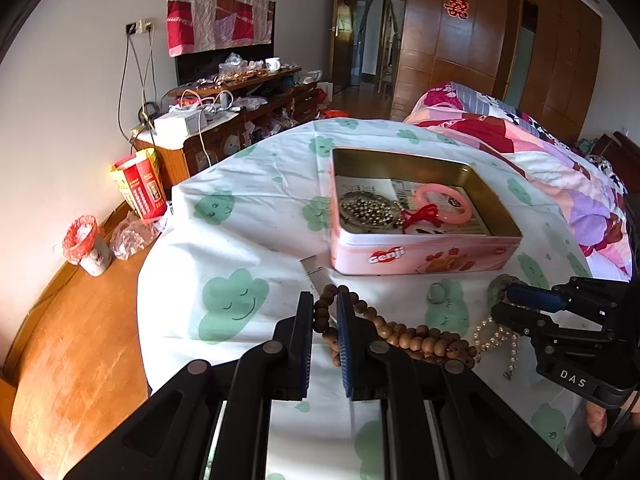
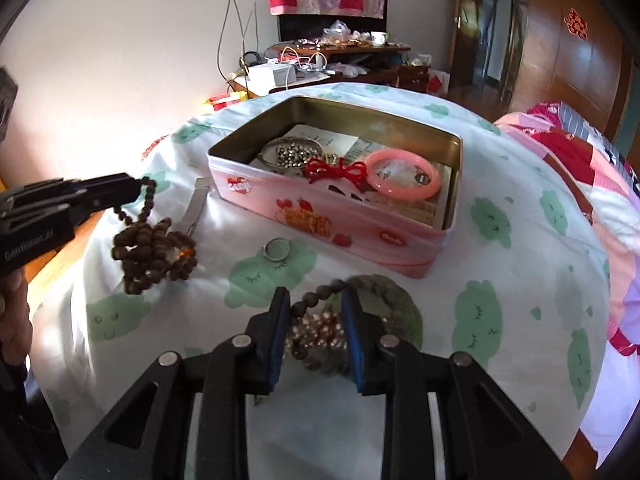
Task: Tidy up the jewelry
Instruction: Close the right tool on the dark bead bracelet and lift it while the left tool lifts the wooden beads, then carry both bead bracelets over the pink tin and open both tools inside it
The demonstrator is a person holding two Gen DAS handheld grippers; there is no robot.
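While the left claw (image 2: 138,190) clamps the wooden beads (image 2: 154,250), the right claw (image 2: 316,312) stands slightly apart over a pearl string (image 2: 320,330); one tin (image 2: 332,216), one ring (image 2: 277,249).

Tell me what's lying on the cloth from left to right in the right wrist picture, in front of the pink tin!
Left gripper pinching the brown bead string → metal clip → silver ring → pearl and green bead pile between the right gripper's jaws.
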